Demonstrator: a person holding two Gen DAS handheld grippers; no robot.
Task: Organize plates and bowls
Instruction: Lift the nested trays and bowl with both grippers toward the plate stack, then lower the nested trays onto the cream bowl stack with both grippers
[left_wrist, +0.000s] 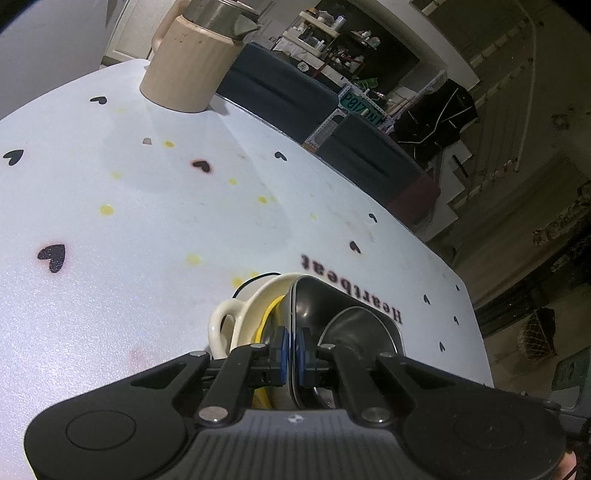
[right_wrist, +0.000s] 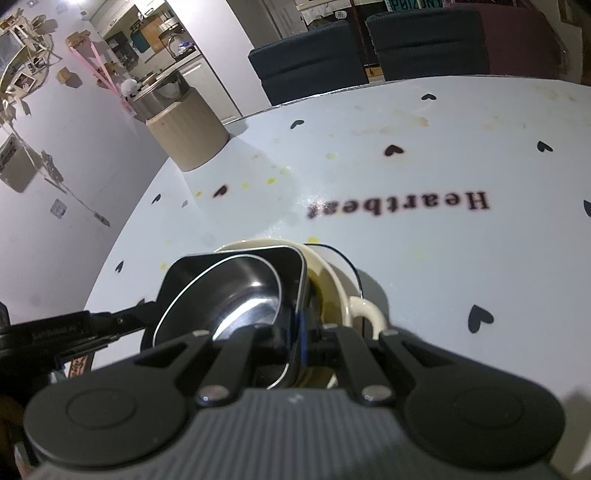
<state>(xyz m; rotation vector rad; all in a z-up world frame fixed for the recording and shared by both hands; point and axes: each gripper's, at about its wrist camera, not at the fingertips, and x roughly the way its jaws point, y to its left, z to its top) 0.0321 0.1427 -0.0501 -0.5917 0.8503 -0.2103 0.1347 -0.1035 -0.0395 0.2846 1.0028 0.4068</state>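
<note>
A black square dish (left_wrist: 325, 306) holds a small steel bowl (left_wrist: 354, 328) and sits in a cream handled bowl (left_wrist: 236, 325) with a yellow piece inside (left_wrist: 267, 317). My left gripper (left_wrist: 293, 356) is shut on the black dish's rim. In the right wrist view the same black dish (right_wrist: 207, 273) with the steel bowl (right_wrist: 243, 295) rests in the cream bowl (right_wrist: 332, 280). My right gripper (right_wrist: 295, 343) is shut on the dish's other rim. The left gripper's arm (right_wrist: 74, 328) reaches in from the left there.
The stack is over a white table (left_wrist: 147, 206) printed with black hearts and "Heartbeat". A beige ribbed canister (left_wrist: 188, 62) with a steel bowl on top stands at the far edge. Dark chairs (right_wrist: 306, 70) stand beyond the table.
</note>
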